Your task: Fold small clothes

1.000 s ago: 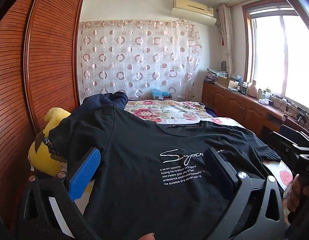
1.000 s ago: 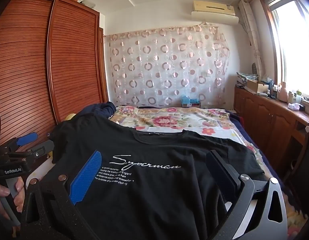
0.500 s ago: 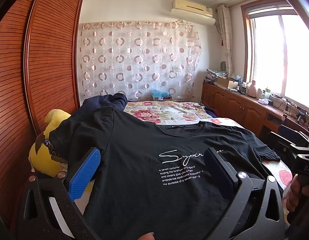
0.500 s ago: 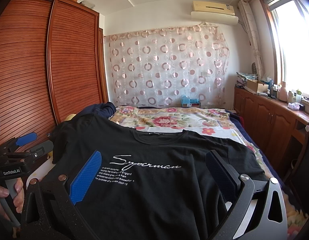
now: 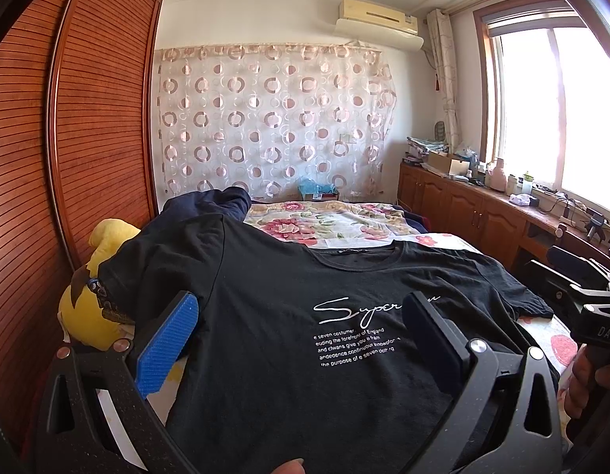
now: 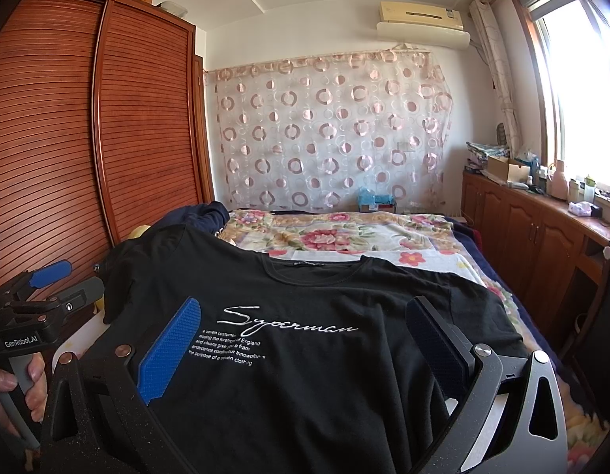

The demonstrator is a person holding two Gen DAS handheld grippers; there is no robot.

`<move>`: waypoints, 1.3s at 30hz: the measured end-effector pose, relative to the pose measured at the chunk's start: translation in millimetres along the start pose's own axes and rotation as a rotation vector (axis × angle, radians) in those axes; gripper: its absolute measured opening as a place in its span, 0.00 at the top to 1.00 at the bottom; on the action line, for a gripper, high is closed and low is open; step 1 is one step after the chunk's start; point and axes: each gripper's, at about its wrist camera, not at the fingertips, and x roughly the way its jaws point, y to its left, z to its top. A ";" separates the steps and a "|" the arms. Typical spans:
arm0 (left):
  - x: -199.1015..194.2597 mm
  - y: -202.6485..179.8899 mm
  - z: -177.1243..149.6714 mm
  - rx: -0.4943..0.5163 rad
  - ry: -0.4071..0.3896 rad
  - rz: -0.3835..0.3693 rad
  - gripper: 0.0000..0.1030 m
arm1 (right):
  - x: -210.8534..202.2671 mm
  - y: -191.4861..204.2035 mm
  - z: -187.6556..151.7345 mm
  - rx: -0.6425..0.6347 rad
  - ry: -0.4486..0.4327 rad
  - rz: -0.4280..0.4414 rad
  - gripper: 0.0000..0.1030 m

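Note:
A black T-shirt (image 5: 289, 308) with white script print lies spread face up on the bed, collar away from me; it also shows in the right wrist view (image 6: 328, 308). My left gripper (image 5: 301, 328) is open and empty, hovering over the shirt's lower left part. My right gripper (image 6: 305, 331) is open and empty, over the shirt's lower right part. Each gripper's body shows at the edge of the other's view: the left one (image 6: 36, 308) and the right one (image 5: 581, 296).
The bed has a floral cover (image 5: 332, 221). A yellow plush toy (image 5: 87, 316) lies under the shirt's left sleeve. Dark blue cloth (image 5: 210, 201) lies behind it. A wooden wardrobe (image 5: 68, 158) stands left, low cabinets (image 5: 470, 213) right.

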 end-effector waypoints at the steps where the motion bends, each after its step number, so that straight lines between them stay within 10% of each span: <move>1: -0.1 0.1 0.0 0.000 -0.001 -0.001 0.00 | -0.3 -0.6 -0.1 0.000 0.001 0.000 0.00; 39: -6.6 -5.2 6.1 0.010 -0.014 0.001 0.00 | -2.3 -0.5 0.4 0.005 -0.001 -0.003 0.00</move>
